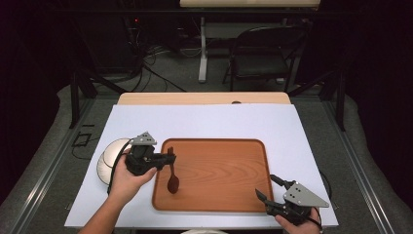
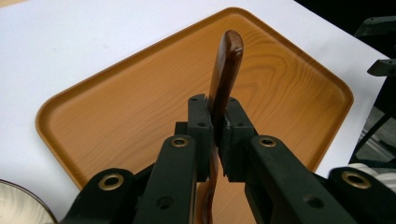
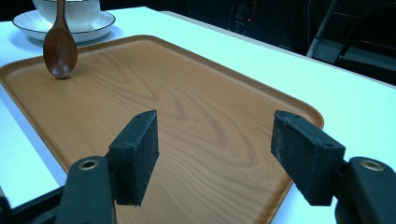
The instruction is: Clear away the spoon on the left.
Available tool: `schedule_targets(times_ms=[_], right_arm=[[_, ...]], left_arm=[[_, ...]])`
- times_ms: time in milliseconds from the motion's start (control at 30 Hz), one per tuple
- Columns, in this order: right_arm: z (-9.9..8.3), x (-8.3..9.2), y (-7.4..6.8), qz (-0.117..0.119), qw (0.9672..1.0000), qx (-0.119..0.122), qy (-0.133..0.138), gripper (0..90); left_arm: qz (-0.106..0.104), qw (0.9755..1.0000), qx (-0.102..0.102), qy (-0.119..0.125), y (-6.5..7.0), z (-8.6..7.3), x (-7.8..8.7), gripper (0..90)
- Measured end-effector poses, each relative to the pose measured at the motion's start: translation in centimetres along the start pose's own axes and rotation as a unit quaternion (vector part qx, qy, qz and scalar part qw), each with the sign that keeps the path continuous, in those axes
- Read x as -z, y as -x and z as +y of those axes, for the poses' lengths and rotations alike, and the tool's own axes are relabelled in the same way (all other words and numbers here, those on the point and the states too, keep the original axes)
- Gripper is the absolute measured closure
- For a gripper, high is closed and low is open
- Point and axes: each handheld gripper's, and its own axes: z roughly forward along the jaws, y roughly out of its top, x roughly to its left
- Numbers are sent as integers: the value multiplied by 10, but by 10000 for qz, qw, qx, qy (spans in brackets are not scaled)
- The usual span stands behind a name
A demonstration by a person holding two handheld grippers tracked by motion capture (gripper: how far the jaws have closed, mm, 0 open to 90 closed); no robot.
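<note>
A dark wooden spoon (image 1: 172, 179) stands nearly upright over the left part of the wooden tray (image 1: 229, 165), its bowl low near the tray floor. My left gripper (image 1: 170, 158) is shut on the spoon's handle (image 2: 225, 70), which pokes up between the jaws in the left gripper view. In the right gripper view the spoon (image 3: 59, 51) shows far off at the tray's (image 3: 196, 140) far end. My right gripper (image 1: 265, 187) is open at the tray's front right corner, nothing between its fingers (image 3: 137, 154).
A white bowl on a saucer (image 1: 109, 158) sits left of the tray, behind my left hand; the saucer (image 3: 70, 21) also appears past the spoon. A white mat (image 1: 209, 119) covers the table. A chair (image 1: 263, 53) and table legs stand beyond.
</note>
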Motion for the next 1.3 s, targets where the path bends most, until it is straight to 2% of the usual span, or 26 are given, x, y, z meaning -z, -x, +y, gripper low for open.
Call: schedule_targets(times_ms=[333, 567, 800, 967, 1100, 1300], right_arm=[[-1, -1, 1, 3, 10000, -28, 2, 318], [0, 0, 0, -10, 10000, -23, 12, 319], [0, -1, 0, -4, 10000, -24, -2, 319], [0, 0, 0, -2, 10000, -5, 6, 319], [0, 0, 1, 2, 10000, -17, 10, 319], [0, 0, 1, 1, 10000, -11, 7, 319]], left_arm=[[-239, 9992, 333, 13, -17, 1, -9, 842], [-159, 9979, 617, 120, -30, -1, -17, 830], [-111, 9937, 1099, 172, -48, -4, -27, 813], [-50, 9914, 1299, 172, -56, -6, -33, 802], [9, 9879, 1545, 118, -65, -7, -42, 792], [53, 9850, 1725, 82, -76, -10, -55, 778]])
